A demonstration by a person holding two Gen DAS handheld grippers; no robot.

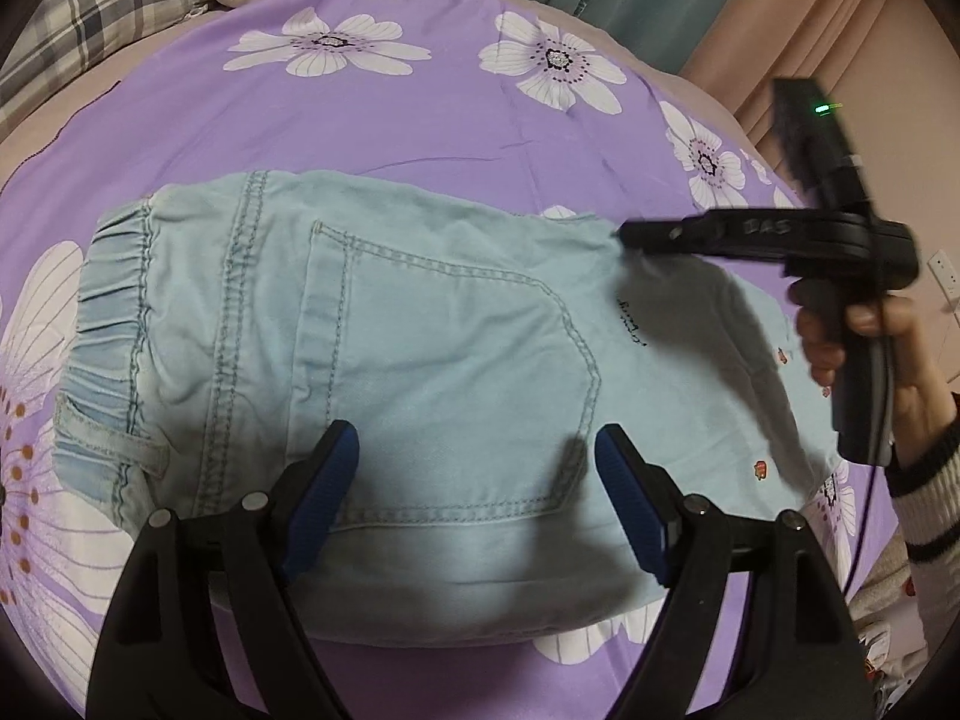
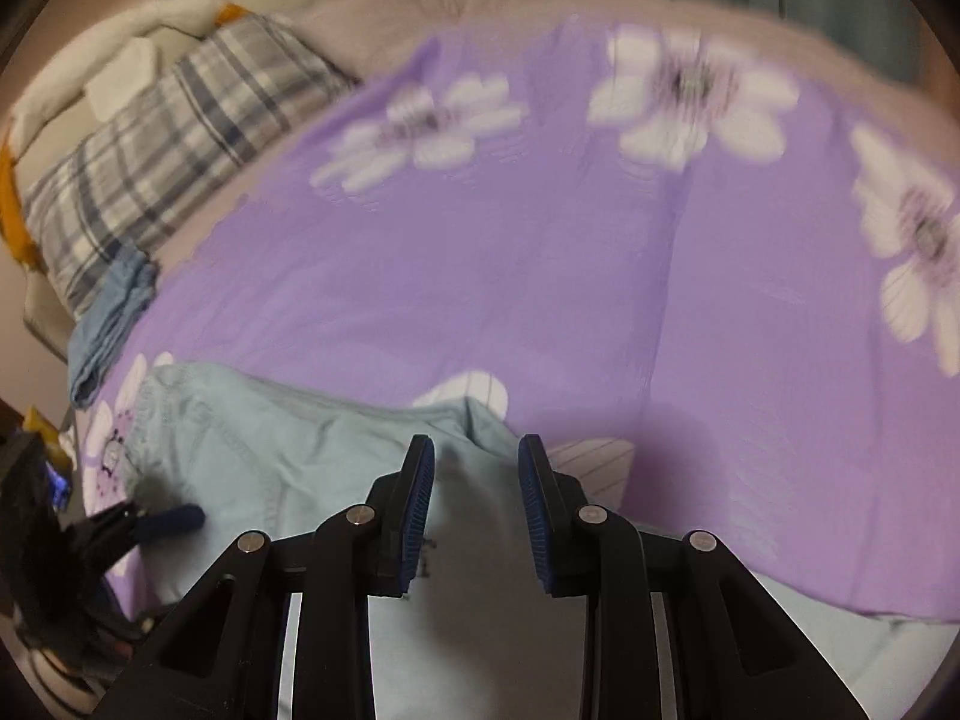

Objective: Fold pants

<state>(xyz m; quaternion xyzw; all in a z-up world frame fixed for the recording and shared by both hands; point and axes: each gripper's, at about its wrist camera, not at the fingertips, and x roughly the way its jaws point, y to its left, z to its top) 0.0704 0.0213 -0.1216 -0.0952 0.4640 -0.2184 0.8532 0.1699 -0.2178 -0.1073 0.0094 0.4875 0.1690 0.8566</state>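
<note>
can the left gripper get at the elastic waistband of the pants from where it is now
Probably yes. The left gripper hangs open over the back pocket, nothing between its pads, and the waistband lies uncovered off to the side on the pants.

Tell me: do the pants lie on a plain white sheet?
No: the pants lie on a purple sheet printed with white flowers.

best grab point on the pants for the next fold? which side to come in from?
Probably the elastic waistband on the pants, which lie flat on the purple sheet. Its bunched, thick edge at the left end offers something to pinch. Come in from beyond that end with the left gripper, open above the pocket; the right gripper is at the other end.
</note>
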